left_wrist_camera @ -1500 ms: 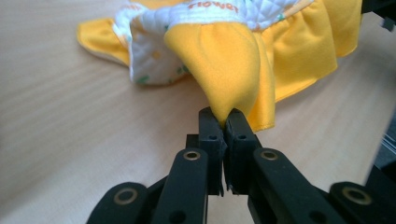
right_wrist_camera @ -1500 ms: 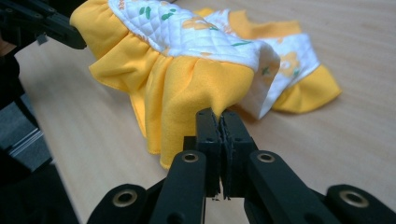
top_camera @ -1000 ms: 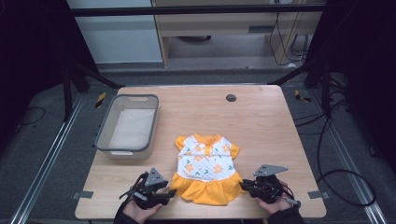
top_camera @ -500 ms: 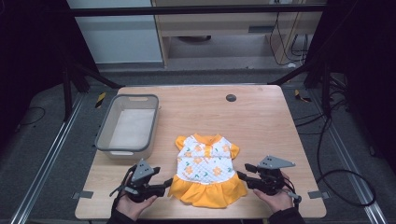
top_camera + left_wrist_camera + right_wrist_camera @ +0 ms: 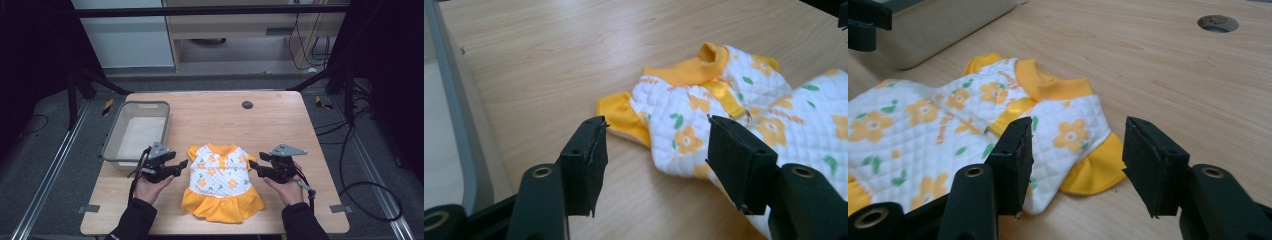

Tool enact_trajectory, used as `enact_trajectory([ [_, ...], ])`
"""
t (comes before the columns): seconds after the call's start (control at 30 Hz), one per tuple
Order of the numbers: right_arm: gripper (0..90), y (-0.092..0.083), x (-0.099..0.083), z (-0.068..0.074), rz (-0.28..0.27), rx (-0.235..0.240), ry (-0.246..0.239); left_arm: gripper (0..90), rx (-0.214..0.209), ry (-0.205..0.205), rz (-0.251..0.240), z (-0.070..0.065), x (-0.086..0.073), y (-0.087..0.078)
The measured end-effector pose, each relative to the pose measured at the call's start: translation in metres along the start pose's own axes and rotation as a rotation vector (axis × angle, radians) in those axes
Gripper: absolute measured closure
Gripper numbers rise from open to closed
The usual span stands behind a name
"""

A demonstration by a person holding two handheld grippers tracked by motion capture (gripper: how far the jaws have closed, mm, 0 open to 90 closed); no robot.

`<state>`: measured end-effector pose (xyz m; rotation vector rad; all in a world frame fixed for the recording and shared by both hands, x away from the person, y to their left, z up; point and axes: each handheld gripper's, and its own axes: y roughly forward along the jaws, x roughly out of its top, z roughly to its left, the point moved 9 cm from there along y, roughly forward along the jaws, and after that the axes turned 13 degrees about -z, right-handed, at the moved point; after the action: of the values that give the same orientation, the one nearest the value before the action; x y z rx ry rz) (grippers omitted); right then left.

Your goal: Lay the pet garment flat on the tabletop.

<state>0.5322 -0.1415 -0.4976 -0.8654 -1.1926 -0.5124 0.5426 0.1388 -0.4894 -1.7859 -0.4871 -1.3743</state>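
A small dress (image 5: pixel 220 175) with a white flowered top, orange collar, sleeves and skirt lies flat on the wooden table (image 5: pixel 280 125), collar pointing away from me. My left gripper (image 5: pixel 184 165) is at the dress's left sleeve, jaws open. In the left gripper view the orange sleeve (image 5: pixel 621 112) lies between and just beyond the open left gripper (image 5: pixel 656 130). My right gripper (image 5: pixel 254 167) sits at the other sleeve, also open. In the right gripper view that sleeve (image 5: pixel 1095 170) lies between the spread jaws of the right gripper (image 5: pixel 1078 130). Neither holds anything.
A grey plastic bin (image 5: pixel 112 142) stands on the table at the left, just behind my left hand; its wall (image 5: pixel 454 100) runs beside the left gripper. A round cable hole (image 5: pixel 247 105) sits near the far edge. Bare wood stretches behind and to the right of the dress.
Both grippers have moved away from me along the dress's sides, from beside the skirt up to the sleeves. The dress has not moved.
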Motion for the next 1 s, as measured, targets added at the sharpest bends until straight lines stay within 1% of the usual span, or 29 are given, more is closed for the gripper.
enact_trajectory([
  [0.07, 46.2, 0.009, -0.001, -0.006, 0.006, -0.011, 0.000, 41.0, -0.001, -0.011, -0.016, 0.004, 0.003, 0.012],
  [0.1, 46.6, 0.014, -0.002, -0.010, 0.018, -0.022, 0.003, 42.2, 0.000, -0.013, -0.010, 0.005, 0.002, 0.016],
  [0.13, 46.7, 0.017, -0.003, -0.013, 0.020, -0.026, -0.004, 42.3, 0.004, -0.008, 0.002, 0.006, 0.001, 0.020],
  [0.2, 47.5, 0.023, -0.006, -0.019, 0.035, -0.044, 0.001, 42.4, 0.035, 0.028, 0.039, 0.012, -0.003, 0.032],
  [0.23, 47.7, 0.025, -0.008, -0.021, 0.040, -0.049, 0.002, 42.4, 0.043, 0.035, 0.053, 0.014, -0.004, 0.037],
  [0.3, 48.5, 0.030, -0.011, -0.026, 0.050, -0.061, -0.001, 42.5, 0.049, 0.034, 0.066, 0.016, -0.008, 0.046],
  [0.4, 49.4, 0.036, -0.017, -0.033, 0.076, -0.078, 0.008, 42.8, 0.063, 0.038, 0.108, 0.019, -0.018, 0.057],
  [0.43, 49.9, 0.037, -0.019, -0.033, 0.087, -0.078, 0.014, 42.7, 0.061, 0.039, 0.118, 0.019, -0.021, 0.060],
  [0.5, 50.8, 0.041, -0.023, -0.034, 0.100, -0.074, 0.007, 42.7, 0.069, 0.057, 0.144, 0.020, -0.027, 0.065],
  [0.53, 51.1, 0.044, -0.025, -0.034, 0.112, -0.071, 0.003, 42.7, 0.070, 0.058, 0.149, 0.020, -0.029, 0.067],
  [0.57, 51.7, 0.046, -0.027, -0.033, 0.120, -0.066, 0.007, 42.8, 0.069, 0.054, 0.153, 0.020, -0.031, 0.069],
  [0.67, 52.5, 0.053, -0.034, -0.030, 0.151, -0.055, -0.003, 45.0, 0.065, 0.030, 0.164, 0.021, -0.036, 0.074],
  [0.7, 53.8, 0.056, -0.037, -0.028, 0.169, -0.052, -0.008, 46.3, 0.066, 0.034, 0.172, 0.021, -0.037, 0.075],
  [0.77, 55.2, 0.059, -0.041, -0.027, 0.187, -0.051, -0.023, 48.0, 0.069, 0.051, 0.193, 0.023, -0.041, 0.076],
  [0.8, 55.7, 0.060, -0.043, -0.026, 0.191, -0.051, -0.029, 49.4, 0.068, 0.058, 0.202, 0.024, -0.043, 0.076],
  [0.87, 57.2, 0.060, -0.044, -0.026, 0.194, -0.052, -0.030, 52.3, 0.057, 0.047, 0.196, 0.023, -0.044, 0.076],
  [0.93, 62.2, 0.060, -0.045, -0.024, 0.205, -0.044, -0.017, 56.6, 0.051, 0.044, 0.193, 0.022, -0.044, 0.077],
  [1.0, 68.5, 0.060, -0.046, -0.021, 0.210, -0.039, -0.011, 64.4, 0.040, 0.047, 0.192, 0.019, -0.043, 0.077],
])
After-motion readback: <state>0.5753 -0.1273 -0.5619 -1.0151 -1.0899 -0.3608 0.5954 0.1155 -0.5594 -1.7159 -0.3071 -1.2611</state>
